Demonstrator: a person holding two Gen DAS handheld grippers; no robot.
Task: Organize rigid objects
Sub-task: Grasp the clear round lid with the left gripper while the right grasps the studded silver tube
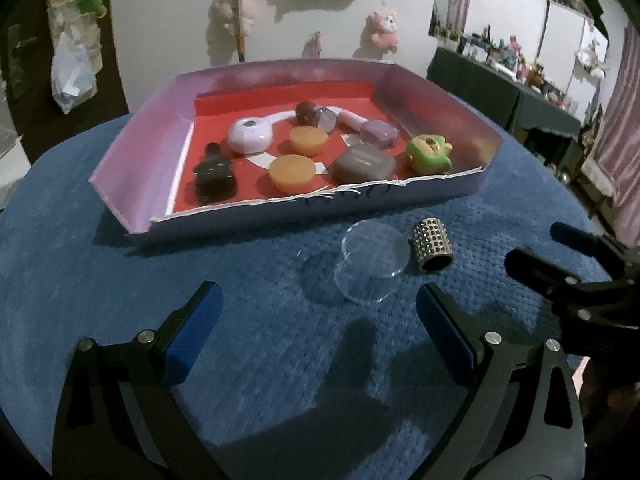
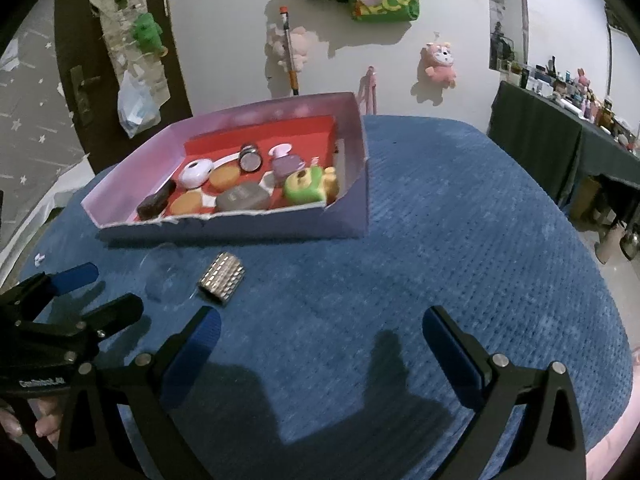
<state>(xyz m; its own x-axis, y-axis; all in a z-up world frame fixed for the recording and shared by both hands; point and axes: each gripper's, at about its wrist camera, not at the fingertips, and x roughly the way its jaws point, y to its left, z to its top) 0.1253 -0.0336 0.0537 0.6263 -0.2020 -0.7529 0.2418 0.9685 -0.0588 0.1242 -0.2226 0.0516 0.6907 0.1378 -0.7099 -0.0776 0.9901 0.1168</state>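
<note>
Nearest the cameras, both tools are empty: the left gripper (image 1: 320, 332) has its jaws spread wide above bare blue cloth, and the right gripper (image 2: 322, 350) is just as wide, holding nothing, with only shadows on the cloth between the blue pads. A little farther out on the blue tablecloth (image 2: 460, 240) lie what appear to be the last two loose pieces: a clear plastic lid (image 1: 374, 262), flat on the cloth just ahead of the left tool, and touching or nearly touching its right edge a perforated metal cylinder (image 1: 432, 246) lying on its side. Behind them sits the purple cardboard tray (image 1: 132, 160) with a red floor, already holding most of the collection: a black bottle (image 1: 214, 174), two orange cups (image 1: 291, 173), a grey case (image 1: 364, 165), a green toy figure (image 1: 429, 153), a white rounded gadget (image 1: 250, 134) and a lilac case (image 1: 378, 132), among smaller items at the back. By that count the sorting looks nearly finished, with only the lid and cylinder still outside the tray.
</note>
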